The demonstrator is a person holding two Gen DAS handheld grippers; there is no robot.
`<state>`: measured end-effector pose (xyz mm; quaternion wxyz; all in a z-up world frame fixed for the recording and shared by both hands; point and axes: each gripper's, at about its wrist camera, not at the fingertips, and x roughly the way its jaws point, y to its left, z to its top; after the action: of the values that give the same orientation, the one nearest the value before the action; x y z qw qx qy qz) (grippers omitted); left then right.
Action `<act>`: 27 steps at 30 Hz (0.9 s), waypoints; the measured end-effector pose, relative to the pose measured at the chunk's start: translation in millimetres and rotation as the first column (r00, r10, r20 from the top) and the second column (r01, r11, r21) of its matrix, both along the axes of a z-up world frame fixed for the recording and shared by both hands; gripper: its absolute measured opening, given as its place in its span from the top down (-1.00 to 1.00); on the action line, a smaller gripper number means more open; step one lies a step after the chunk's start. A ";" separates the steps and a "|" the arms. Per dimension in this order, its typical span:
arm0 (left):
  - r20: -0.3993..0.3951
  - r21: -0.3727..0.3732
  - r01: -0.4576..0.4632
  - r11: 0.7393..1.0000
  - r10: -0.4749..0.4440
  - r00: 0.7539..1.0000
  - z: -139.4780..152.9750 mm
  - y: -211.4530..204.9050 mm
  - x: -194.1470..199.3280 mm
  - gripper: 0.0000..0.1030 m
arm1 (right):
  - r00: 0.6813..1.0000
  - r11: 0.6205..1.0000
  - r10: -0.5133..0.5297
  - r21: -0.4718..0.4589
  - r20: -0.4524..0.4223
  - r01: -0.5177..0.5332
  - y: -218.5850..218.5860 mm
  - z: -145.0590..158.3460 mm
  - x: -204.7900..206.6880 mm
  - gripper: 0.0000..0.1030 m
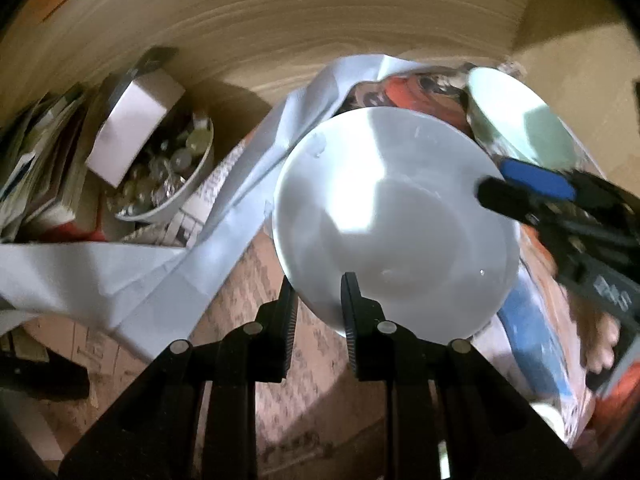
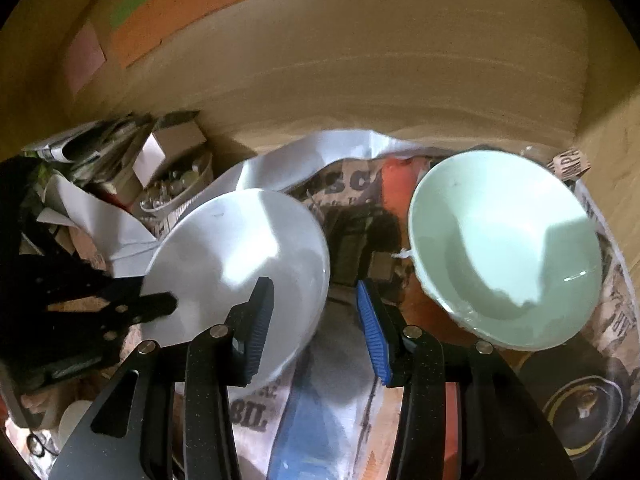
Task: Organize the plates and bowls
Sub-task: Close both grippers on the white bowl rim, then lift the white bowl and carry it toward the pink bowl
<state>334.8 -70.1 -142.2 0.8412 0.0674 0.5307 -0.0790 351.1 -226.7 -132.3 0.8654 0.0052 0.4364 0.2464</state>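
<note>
White bowl (image 1: 396, 220): glossy, plain, tilted, centre of the left wrist frame on printed paper (image 2: 256, 412). Left tongs (image 1: 318, 312) clamped on its near rim; right tongs (image 2: 316, 320) clamped on its right rim. Pale green bowl (image 2: 508, 248): right, apart.

A small grey bowl (image 1: 168, 184) of clear glass marbles sits at the left with a white cardboard box (image 1: 132, 120) tilted across its rim — a stack of papers (image 1: 44, 152) just beside it. A crumpled white sheet (image 1: 132, 276) lies over printed newspaper (image 2: 352, 196).
</note>
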 end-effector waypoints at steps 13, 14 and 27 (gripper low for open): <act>0.017 -0.005 0.011 1.000 -0.011 1.000 3.4 7.5 -12.7 0.58 | 0.999 1.000 0.016 -0.022 -0.043 -0.017 11.7 -11.8 2.5 0.74; 0.019 -0.006 0.008 1.000 -0.008 1.000 3.3 6.9 -12.9 0.58 | 0.999 1.000 0.014 -0.016 -0.048 -0.015 11.0 -11.0 2.5 0.74; 0.155 -0.077 -0.059 0.995 0.070 0.985 48.7 25.9 -47.0 0.58 | 0.996 0.999 0.029 -0.022 0.084 -0.027 14.7 35.9 -40.0 0.73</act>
<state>287.8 -44.2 -93.5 0.8846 0.0258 0.4610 -0.0654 311.1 -212.0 -96.4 0.8794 -0.0205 0.4022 0.2539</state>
